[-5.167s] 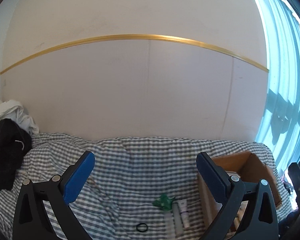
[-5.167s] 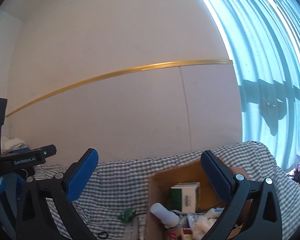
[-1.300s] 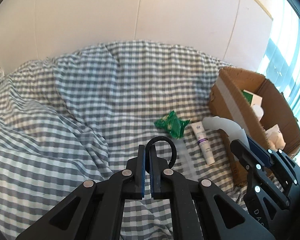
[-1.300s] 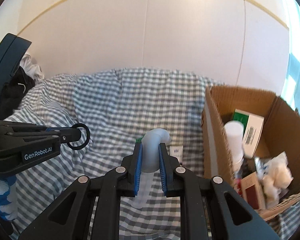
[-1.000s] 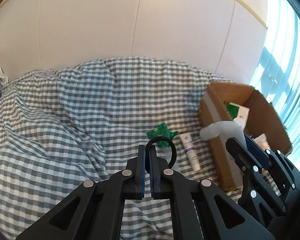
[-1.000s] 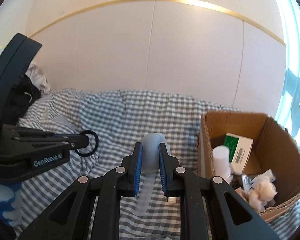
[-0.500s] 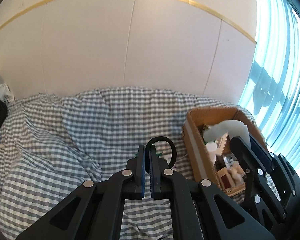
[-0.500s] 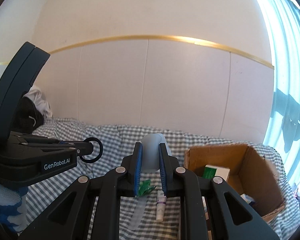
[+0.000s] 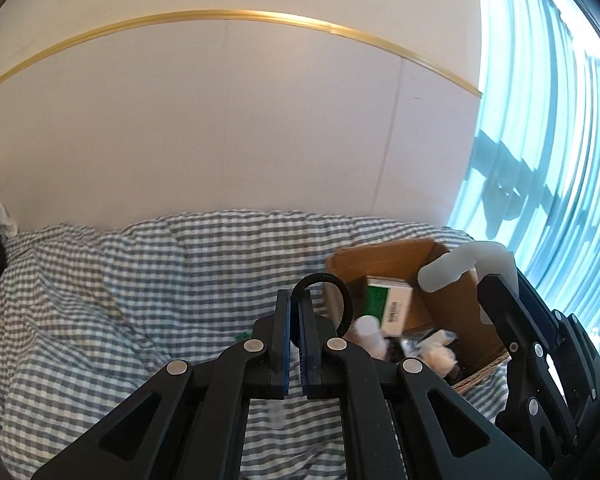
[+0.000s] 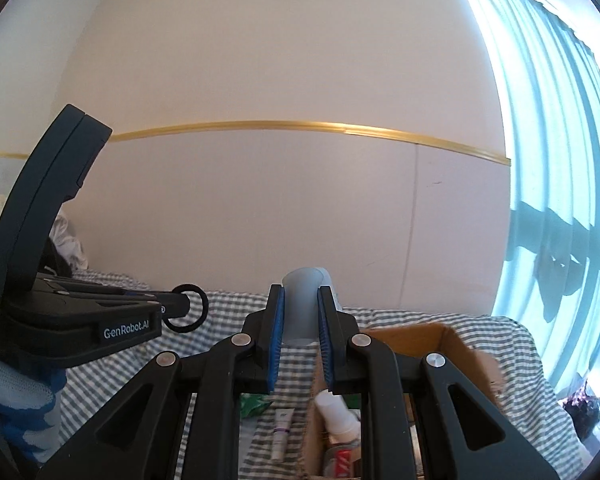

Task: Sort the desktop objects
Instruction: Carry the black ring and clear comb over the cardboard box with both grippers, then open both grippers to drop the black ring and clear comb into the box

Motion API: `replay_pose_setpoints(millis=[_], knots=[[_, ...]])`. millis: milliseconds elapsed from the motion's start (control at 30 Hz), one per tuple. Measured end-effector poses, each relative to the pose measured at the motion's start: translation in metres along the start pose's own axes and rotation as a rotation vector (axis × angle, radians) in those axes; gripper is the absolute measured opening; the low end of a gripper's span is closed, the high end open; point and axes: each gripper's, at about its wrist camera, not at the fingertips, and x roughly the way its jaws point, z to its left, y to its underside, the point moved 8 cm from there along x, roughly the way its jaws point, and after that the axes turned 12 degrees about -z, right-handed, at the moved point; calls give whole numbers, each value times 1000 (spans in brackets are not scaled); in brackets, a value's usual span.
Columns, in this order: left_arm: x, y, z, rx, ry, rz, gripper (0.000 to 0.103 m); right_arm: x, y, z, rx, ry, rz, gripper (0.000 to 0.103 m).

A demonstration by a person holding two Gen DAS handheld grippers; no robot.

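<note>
At left, above the checked bedspread [image 9: 100, 300], the left gripper [image 9: 295, 312] has its jaws clenched on a black ring [image 9: 332, 292]; the ring's near edge is pinched between the blue pads and most of the loop stands out beyond the tips, to their right. From the right wrist view the same ring [image 10: 186, 309] hangs at the tip of that gripper. On the bedspread lie a green packet [image 10: 254, 402] and a small white tube [image 10: 281, 432], left of the cardboard box [image 9: 384, 258]. Further right, the right gripper [image 10: 301, 312] grasps a translucent white tube [image 10: 302, 304], upright between the pads, its top above the tips, held over the box.
</note>
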Motion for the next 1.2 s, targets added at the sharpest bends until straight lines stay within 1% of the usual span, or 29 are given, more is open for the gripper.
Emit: replay_pose_setpoints(millis=[233,400,600,800,933,1067,1200], knots=[[13,-6,-40,20,64,4,3,-4,-5,-35,18,69,-12,15],[26,-7,-63,36,99,11,3,-3,1,-64,29,120,0,15],[48,3,-87,52,133,42,3,1,15,-97,55,170,34,16],[72,19,-108,68,162,82,3,9,39,-123,82,208,92,16],[92,35,-121,74,175,120,3,14,58,-135,110,220,135,16],[112,52,-130,75,187,162,3,21,79,-143,129,222,184,16],[131,69,-131,70,185,202,4,28,102,-145,178,200,237,17]])
